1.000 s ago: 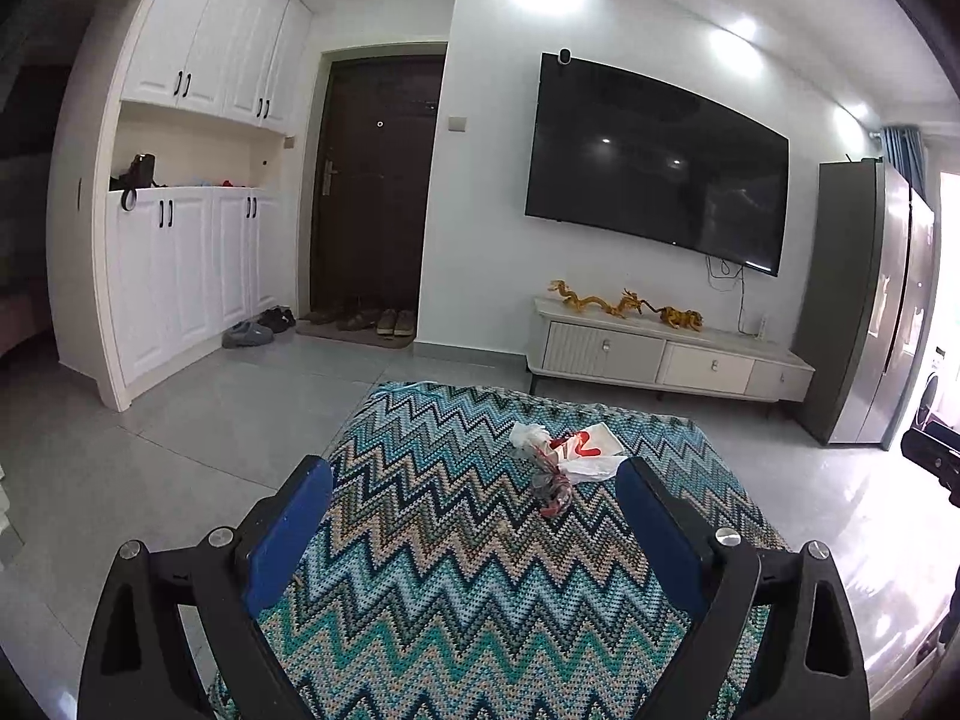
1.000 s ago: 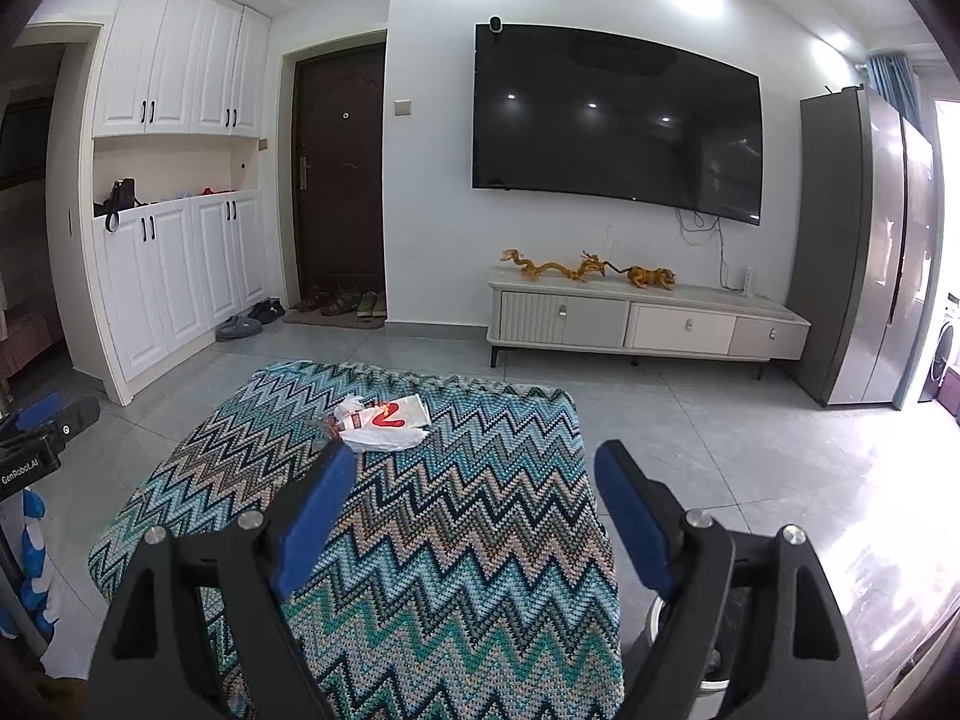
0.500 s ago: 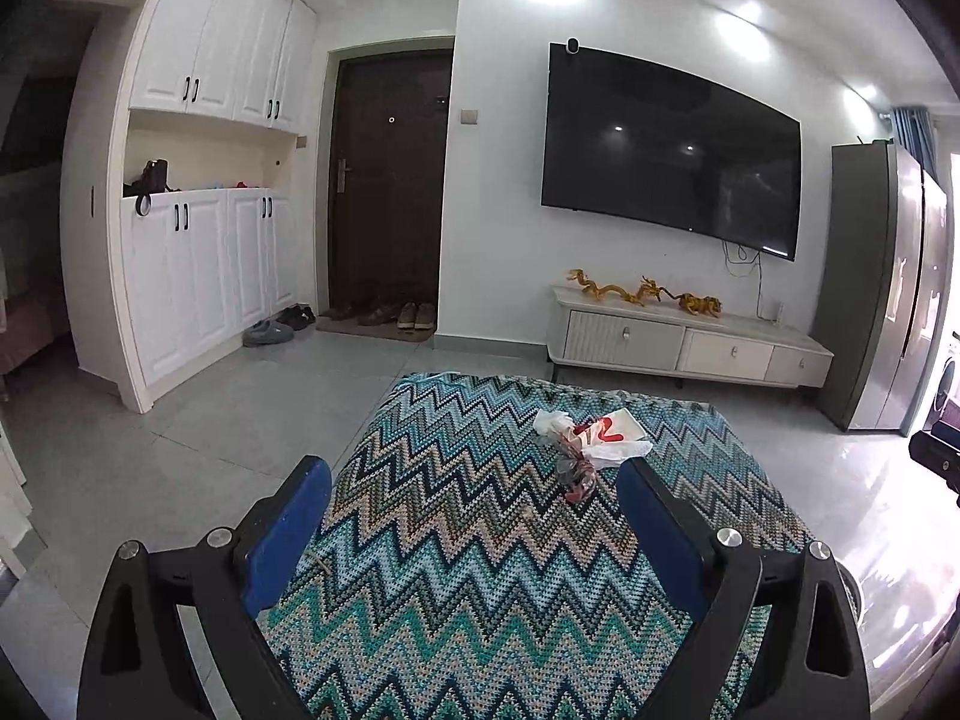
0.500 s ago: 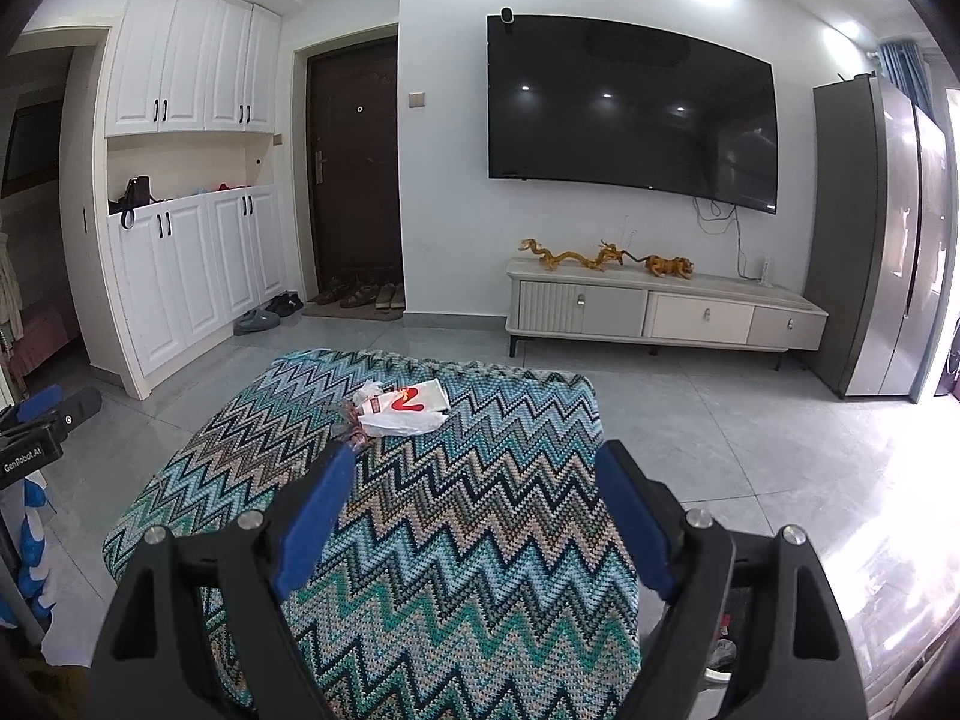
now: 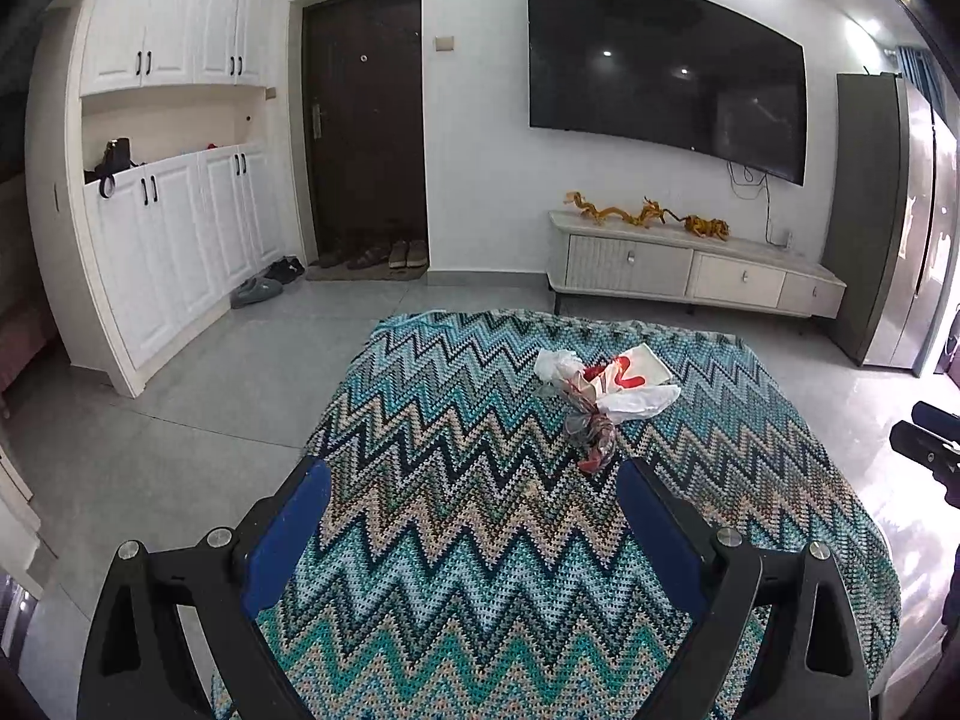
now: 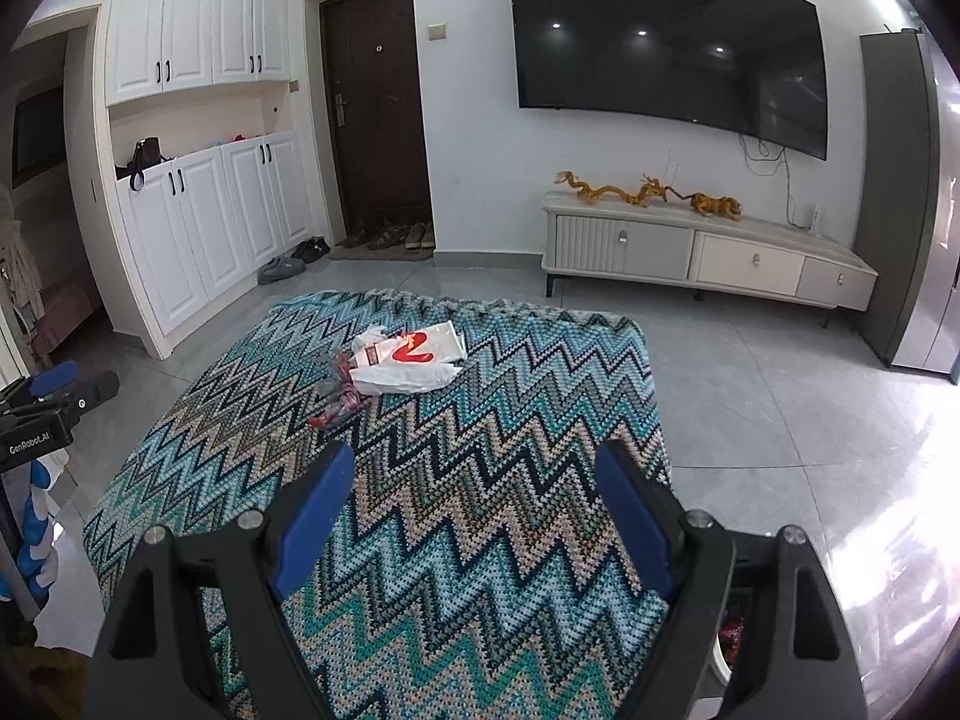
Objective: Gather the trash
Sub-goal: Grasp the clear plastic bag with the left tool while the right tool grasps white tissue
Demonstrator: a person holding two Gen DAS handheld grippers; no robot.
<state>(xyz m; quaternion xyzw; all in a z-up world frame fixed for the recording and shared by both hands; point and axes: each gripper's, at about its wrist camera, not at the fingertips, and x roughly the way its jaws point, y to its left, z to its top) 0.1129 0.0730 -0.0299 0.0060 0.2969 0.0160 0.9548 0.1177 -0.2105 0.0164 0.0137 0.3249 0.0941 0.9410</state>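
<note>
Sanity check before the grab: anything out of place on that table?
Yes: a loose heap of trash, a white plastic bag with red print plus crumpled red and clear wrappers, lies on the zigzag-patterned cloth. Nothing looks spilled or damaged.

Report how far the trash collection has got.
Done: nothing visibly collected yet. In hand: nothing; the left gripper and right gripper are both open and empty, aimed over the zigzag blanket. Left: the whole pile, a white plastic bag with red print and crumpled wrappers beside it, lies untouched ahead of both grippers.
</note>
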